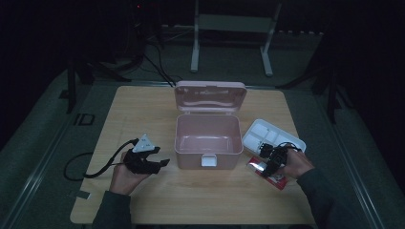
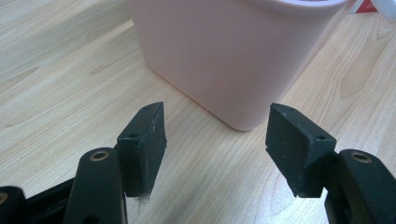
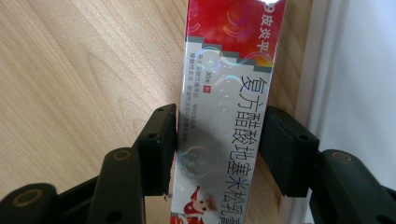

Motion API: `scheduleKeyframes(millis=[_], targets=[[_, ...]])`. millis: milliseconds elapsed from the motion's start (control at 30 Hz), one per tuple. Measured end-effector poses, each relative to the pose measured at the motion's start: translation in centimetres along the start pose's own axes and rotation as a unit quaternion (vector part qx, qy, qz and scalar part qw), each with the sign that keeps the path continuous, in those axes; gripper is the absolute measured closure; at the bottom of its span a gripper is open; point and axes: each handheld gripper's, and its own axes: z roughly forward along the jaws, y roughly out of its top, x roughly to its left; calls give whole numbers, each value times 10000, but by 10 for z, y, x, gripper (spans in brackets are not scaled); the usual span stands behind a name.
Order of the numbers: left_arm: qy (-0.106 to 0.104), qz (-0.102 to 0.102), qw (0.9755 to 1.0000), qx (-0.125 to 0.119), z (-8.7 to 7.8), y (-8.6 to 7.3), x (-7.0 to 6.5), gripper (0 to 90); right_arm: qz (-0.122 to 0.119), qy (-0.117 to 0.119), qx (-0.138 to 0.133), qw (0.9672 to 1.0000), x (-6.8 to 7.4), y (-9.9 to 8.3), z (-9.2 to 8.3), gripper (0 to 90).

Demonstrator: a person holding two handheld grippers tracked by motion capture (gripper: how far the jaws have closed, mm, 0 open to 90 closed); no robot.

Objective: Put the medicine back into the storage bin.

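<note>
**Q:** Storage box [image 1: 208, 135], pink, lid thrown back: how does the table [image 1: 143, 109] lie around it?

**A:** It stands mid-table, its cavity bare. To its right lies a white divided tray [image 1: 267, 135]; between tray and box front, flat on the wood, lies a carton of ointment [image 3: 224, 107], red and silver.

**Q:** Which step is in hand?

**A:** Judged from the poses, the pick-up of the carton. The right gripper [image 3: 217, 149] straddles it, one jaw at each long side, close in at both, though a firm pinch cannot be confirmed. The left gripper [image 2: 217, 149] waits just beside the box's left front corner, jaws wide apart, nothing between them.

**Q:** What does the next move call for?

**A:** Probably closing squarely on the carton's narrow sides, lifting clear of the tray's rim, then carrying it over the box.
</note>
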Motion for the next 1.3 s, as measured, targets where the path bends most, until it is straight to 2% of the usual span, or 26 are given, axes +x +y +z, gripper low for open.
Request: scheduleKeyframes(millis=[833,1000,1300], targets=[[-19,11,10000,32,1,0,0,378,-102,-52,33,9999,3,-1,1,511],[-20,12,10000,37,2,0,0,378,-131,-94,-11,9999,4,-3,-4,511],[-26,11,10000,27,1,0,0,379,-223,-50,-158,9996,10,-6,-25,512]])
